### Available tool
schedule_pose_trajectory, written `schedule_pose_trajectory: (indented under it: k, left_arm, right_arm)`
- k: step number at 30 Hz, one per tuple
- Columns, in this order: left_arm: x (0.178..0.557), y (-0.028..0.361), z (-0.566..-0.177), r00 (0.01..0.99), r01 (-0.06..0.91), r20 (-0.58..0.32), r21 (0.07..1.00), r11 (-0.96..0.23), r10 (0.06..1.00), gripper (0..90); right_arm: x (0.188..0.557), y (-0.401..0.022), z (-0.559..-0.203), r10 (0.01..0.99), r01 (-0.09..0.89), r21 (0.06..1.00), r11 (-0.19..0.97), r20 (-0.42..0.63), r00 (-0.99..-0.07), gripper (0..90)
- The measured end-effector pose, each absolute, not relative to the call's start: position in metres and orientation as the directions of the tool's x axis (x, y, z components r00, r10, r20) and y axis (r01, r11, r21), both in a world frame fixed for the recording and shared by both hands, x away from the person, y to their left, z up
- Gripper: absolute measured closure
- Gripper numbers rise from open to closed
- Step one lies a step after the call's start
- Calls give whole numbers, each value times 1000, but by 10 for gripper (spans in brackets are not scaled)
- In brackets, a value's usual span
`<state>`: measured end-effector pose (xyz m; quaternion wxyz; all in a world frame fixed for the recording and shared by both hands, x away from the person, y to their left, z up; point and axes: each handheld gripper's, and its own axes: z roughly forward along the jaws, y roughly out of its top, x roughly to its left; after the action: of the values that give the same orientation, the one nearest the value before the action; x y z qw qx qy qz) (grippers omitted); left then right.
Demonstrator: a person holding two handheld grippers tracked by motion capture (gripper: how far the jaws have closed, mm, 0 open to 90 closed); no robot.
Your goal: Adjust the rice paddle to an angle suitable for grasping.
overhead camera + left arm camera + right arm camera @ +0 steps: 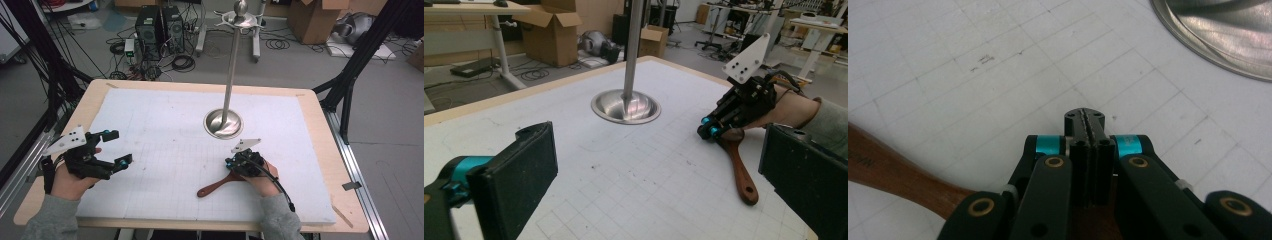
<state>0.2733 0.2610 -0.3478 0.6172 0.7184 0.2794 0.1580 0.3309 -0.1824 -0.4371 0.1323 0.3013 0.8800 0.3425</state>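
Observation:
A dark wooden utensil with a hole in its handle end lies on the white gridded board near the front right. Its handle runs out from under my right gripper. That gripper rests low over the utensil's wider end, and its jaws are pressed flat together with nothing visible between the pads. The wood passes beneath it. My left gripper hovers at the front left with its jaws wide apart and nothing between them.
A steel pole rises from a round metal dish set in the board, just beyond the right gripper. The board lies on a wooden table. Computers, cables and boxes stand on the floor behind.

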Motion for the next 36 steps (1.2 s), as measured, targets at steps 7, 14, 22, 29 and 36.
schedule_pose_trajectory:
  k: [7, 14, 22, 29, 36]
  left_arm:
    - [278, 254, -347, 806, 200, -113, 976, -86, 582, 28]
    - [284, 244, -349, 818, 208, -116, 973, -100, 564, 28]
    - [289, 236, -349, 829, 205, -116, 973, -104, 548, 28]
    - [295, 226, -350, 841, 214, -123, 970, -114, 527, 28]
    - [295, 224, -350, 842, 216, -122, 969, -122, 525, 28]
  right_arm:
    - [326, -189, -437, 620, 448, 680, 581, -13, -784, 895]
    - [320, -197, -436, 622, 473, 672, 570, 23, -783, 895]
    - [312, -204, -435, 621, 483, 663, 572, 34, -783, 895]
    - [304, -208, -434, 621, 484, 654, 581, 29, -784, 895]
    - [303, -213, -435, 615, 495, 658, 567, 62, -786, 895]
